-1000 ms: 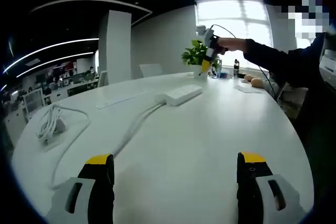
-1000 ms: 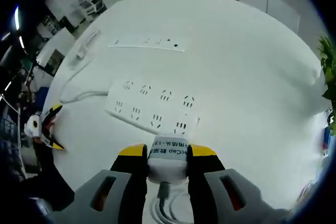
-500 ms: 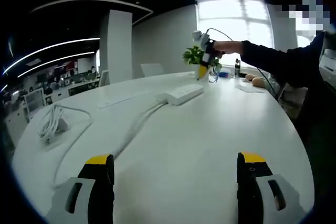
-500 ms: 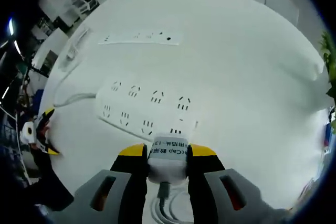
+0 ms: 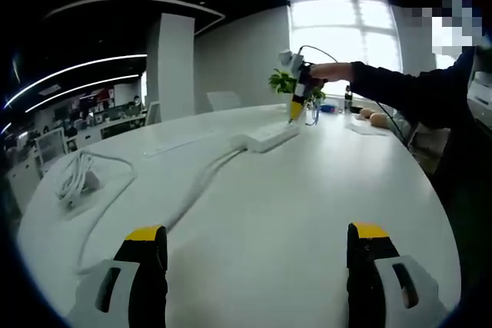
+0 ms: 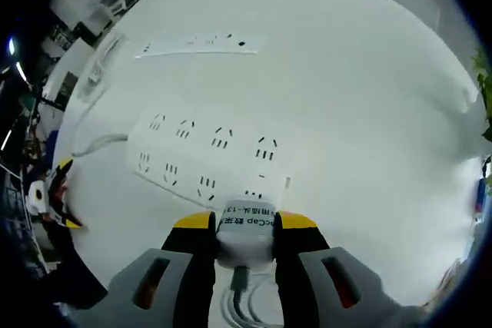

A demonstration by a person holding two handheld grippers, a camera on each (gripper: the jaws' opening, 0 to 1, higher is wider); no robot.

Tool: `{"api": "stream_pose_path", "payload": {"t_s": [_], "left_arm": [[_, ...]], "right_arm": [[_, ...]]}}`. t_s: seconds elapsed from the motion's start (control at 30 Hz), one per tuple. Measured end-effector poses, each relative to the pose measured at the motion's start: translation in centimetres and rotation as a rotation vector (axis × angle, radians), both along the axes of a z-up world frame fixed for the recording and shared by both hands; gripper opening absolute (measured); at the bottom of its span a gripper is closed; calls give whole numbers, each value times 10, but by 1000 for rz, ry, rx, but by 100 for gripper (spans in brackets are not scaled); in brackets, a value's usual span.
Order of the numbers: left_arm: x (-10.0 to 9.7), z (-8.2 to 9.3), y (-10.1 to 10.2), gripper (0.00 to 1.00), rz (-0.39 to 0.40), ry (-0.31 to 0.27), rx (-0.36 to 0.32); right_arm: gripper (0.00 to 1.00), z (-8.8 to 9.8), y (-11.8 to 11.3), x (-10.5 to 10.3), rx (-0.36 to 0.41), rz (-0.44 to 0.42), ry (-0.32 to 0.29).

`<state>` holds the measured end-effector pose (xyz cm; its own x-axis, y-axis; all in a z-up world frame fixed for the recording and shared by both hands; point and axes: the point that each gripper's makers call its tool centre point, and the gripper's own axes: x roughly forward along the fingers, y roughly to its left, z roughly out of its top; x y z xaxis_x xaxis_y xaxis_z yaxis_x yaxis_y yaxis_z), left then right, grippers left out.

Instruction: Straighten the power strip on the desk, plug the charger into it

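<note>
Right gripper [image 6: 244, 230]: jaws clamped on the charger [image 6: 246, 230], a small white block with a printed label on its front face, cable [image 6: 240, 286] trailing back between the jaws. Charger sits just above the near end of the strip [image 6: 207, 159]; prongs are hidden, so I can't tell if they've met a socket. Left gripper [image 5: 257, 255]: jaws spread wide, nothing between them, low over the desk [image 5: 307, 190] and well back from the strip.

Handling, my read: charger is light, rigid and smooth plastic, so the side grip on the body is right; keep it square or it'll twist under insertion force. Strip is light and will likely slide on the slick top when pushed. Its stiff cord [image 5: 192, 190] may tug it off line too. Steadying it at the far end with the free gripper would help.

Strip: white, 2 rows of 4 sockets, flat near the desk's middle and angled across the right gripper view. Beyond it lies a thin flat white socket bar [image 6: 196, 44]. A coiled white cable [image 5: 73, 182] sits at the desk's left edge in the left gripper view.

Surface: large round glossy white desk. Farther out: a plant [image 5: 283, 81], bright window [image 5: 342, 28], white column [image 5: 175, 67], ceiling light strips, open office with more desks.
</note>
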<state>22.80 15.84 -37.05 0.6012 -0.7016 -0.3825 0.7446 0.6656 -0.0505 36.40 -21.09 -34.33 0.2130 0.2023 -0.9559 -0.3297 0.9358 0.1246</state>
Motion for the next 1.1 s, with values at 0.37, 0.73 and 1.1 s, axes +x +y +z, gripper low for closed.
{"api": "stream_pose_path", "payload": {"t_s": [0.37, 0.73, 1.1], "left_arm": [[2, 1, 2, 99, 2, -3, -1], [3, 0, 0, 99, -3, -5, -3], [2, 1, -1, 99, -10, -9, -3]], "right_arm": [[28, -5, 1, 2, 0, -19, 16], [28, -7, 4, -1, -34, -57, 22], [27, -7, 5, 3, -69, -71, 29]]}}
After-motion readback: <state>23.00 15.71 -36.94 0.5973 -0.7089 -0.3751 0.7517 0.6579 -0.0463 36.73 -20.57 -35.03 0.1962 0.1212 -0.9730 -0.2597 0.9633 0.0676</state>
